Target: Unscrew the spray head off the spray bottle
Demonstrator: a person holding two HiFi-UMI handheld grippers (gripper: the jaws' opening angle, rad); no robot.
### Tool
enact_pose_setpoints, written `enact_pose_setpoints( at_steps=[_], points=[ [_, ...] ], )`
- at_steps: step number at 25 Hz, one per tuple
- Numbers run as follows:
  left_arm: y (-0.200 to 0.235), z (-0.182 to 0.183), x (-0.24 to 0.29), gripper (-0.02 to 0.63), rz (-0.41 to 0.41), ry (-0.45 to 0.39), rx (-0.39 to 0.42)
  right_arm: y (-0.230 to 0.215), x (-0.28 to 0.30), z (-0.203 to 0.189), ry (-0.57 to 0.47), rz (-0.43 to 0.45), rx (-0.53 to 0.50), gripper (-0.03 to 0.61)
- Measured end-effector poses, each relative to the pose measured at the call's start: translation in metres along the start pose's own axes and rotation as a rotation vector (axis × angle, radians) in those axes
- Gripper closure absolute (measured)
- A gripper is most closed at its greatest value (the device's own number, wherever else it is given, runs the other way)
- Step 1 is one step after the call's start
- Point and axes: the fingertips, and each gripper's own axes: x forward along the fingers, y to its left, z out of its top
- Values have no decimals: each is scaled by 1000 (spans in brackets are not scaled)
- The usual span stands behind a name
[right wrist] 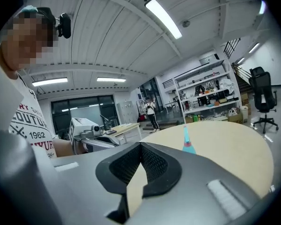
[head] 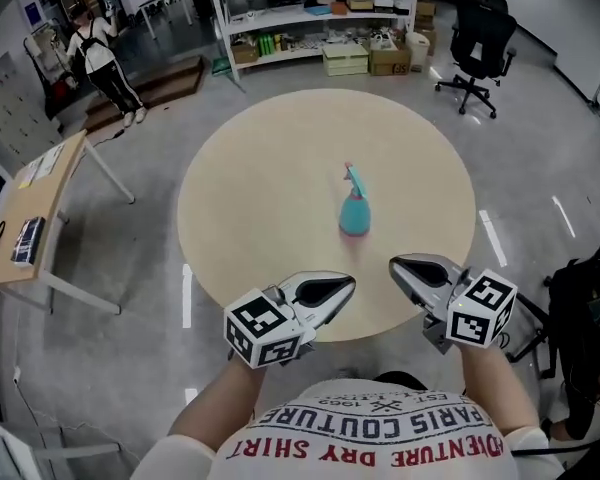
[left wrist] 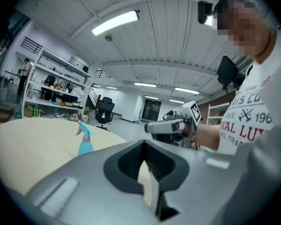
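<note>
Holding both tools at the near edge of the round table [head: 250, 188], you have not yet engaged the work.

Left: your left gripper [head: 346, 285] has its jaws pressed together with nothing between them. Its own view shows only pale tabletop through the notch behind the closed tips. It points across the table toward the centre, a posture that suits approach, not grasping.

Centre: the spray bottle [head: 355, 218], teal-bodied, stands upright and alone on the tabletop, well apart from both grippers and farther out than either tip. Its spray head [head: 354, 178], with a pinkish trigger, is still seated on the neck, so the unscrewing is judged not begun. Standing in open space, the bottle can be reached from either side, which lets one tool steady the body while the other turns the head.

Right: your right gripper [head: 396, 263] mirrors the left, jaws closed on nothing, tips aimed inward. Both pairs must spread before either can take hold. Because nothing braces the bottle, a one-sided touch would likely tip or slide it, so gripping the body first seems prudent.
</note>
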Motion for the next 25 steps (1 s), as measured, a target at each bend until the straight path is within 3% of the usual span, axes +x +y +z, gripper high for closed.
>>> enact_pose_setpoints(
  at_steps=[8, 15, 18, 22, 25],
  points=[
    [33, 6, 42, 612, -25, 34, -20, -55, 10, 6, -5, 13, 45, 578],
    [80, -1, 67, 611, 24, 57, -48, -100, 27, 7, 11, 25, 88, 578],
    [113, -13, 86, 488, 68, 73, -54, -124, 38, 2, 32, 33, 103, 578],
    [162, -42, 117, 333, 179, 141, 38, -155, 48, -12, 66, 39, 133, 578],
    [189, -68, 138, 279, 207, 228, 72, -175, 55, -22, 95, 28, 164, 578]
  ],
)
